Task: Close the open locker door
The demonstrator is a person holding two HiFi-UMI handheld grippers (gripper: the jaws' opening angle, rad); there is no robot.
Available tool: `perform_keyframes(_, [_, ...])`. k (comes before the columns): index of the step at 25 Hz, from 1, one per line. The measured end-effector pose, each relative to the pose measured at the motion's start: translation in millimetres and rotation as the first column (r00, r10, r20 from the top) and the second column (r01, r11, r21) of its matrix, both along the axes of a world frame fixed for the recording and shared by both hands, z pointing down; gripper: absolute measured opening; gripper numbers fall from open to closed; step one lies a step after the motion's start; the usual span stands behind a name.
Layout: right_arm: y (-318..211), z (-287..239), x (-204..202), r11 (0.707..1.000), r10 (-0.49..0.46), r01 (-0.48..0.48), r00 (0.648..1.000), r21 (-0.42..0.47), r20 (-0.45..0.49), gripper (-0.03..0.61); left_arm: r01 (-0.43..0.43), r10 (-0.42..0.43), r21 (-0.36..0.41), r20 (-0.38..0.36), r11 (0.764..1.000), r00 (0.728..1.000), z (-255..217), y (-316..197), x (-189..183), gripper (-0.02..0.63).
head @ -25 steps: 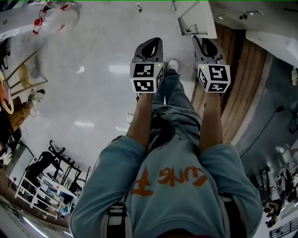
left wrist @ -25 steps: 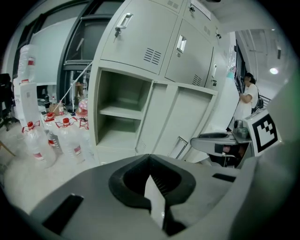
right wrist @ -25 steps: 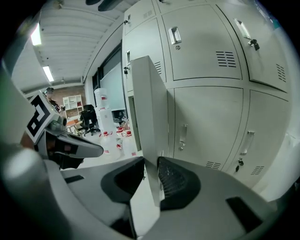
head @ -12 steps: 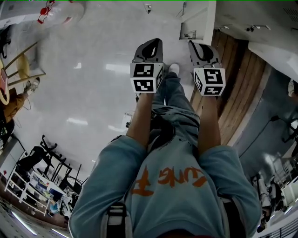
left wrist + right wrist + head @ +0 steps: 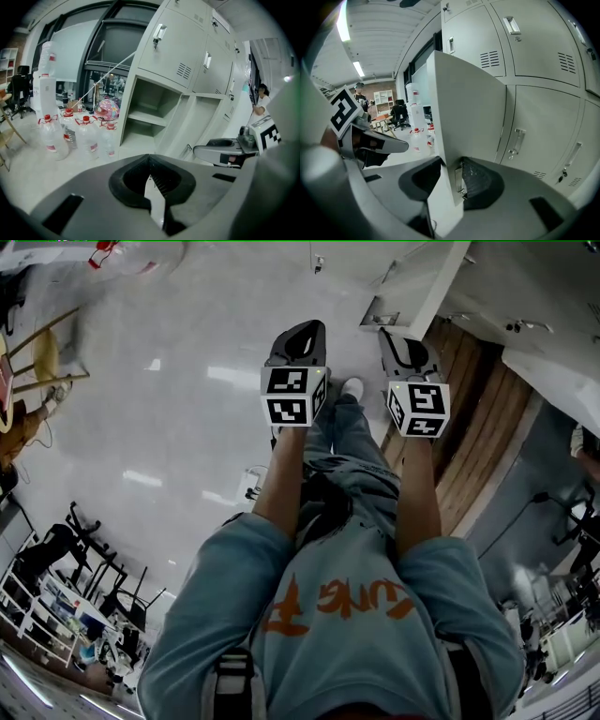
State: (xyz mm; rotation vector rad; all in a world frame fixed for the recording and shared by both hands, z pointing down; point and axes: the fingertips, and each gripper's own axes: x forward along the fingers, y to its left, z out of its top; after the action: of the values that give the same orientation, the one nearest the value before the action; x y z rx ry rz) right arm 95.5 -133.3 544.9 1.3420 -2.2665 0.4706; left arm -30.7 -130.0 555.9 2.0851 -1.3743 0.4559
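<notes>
The open grey locker door (image 5: 464, 122) stands edge-on in the right gripper view. Its free edge and small handle (image 5: 458, 180) sit between the jaws of my right gripper (image 5: 450, 168). Those jaws are opening, and the left pad stands off the panel. From above, the door (image 5: 412, 287) is a pale panel just ahead of the right gripper (image 5: 405, 348). My left gripper (image 5: 300, 338) hangs beside it over the floor, shut and holding nothing (image 5: 150, 161). The left gripper view shows the open compartment with a shelf (image 5: 150, 112).
Closed lockers (image 5: 534, 42) with handles fill the wall to the right of the door. Several large water bottles (image 5: 70, 133) stand on the floor left of the open compartment. A wooden floor strip (image 5: 478, 418) runs along the lockers. Chairs and racks (image 5: 94, 577) stand far left.
The right gripper has drifted slightly left and toward the door, and the door panel now looks more angled in the head view. The left gripper has barely moved.
</notes>
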Motion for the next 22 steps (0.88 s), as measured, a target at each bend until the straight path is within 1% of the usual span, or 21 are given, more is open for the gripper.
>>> perform_keyframes(4, [-9.0,-0.6,-17.1,1.000,-0.001,0.001,1.000,-0.008,0.000,0.156,0.021,-0.021,0.002,-0.004,1.000,1.000,-2.4,-7.1,-15.8,0.018])
perform_keyframes(9, [-19.3,-0.4,-39.1,1.000,-0.008,0.007,1.000,-0.013,-0.015,0.156,0.022,-0.022,0.021,-0.005,1.000,1.000,-9.9,-18.5,-28.6,0.018])
perform_keyframes(22, [-70.3,1.0,-90.6,1.000,0.007,-0.007,1.000,-0.008,-0.010,0.146,0.037,-0.038,0.066,0.013,0.997,0.999,-23.6,-66.0,-67.3,0.018])
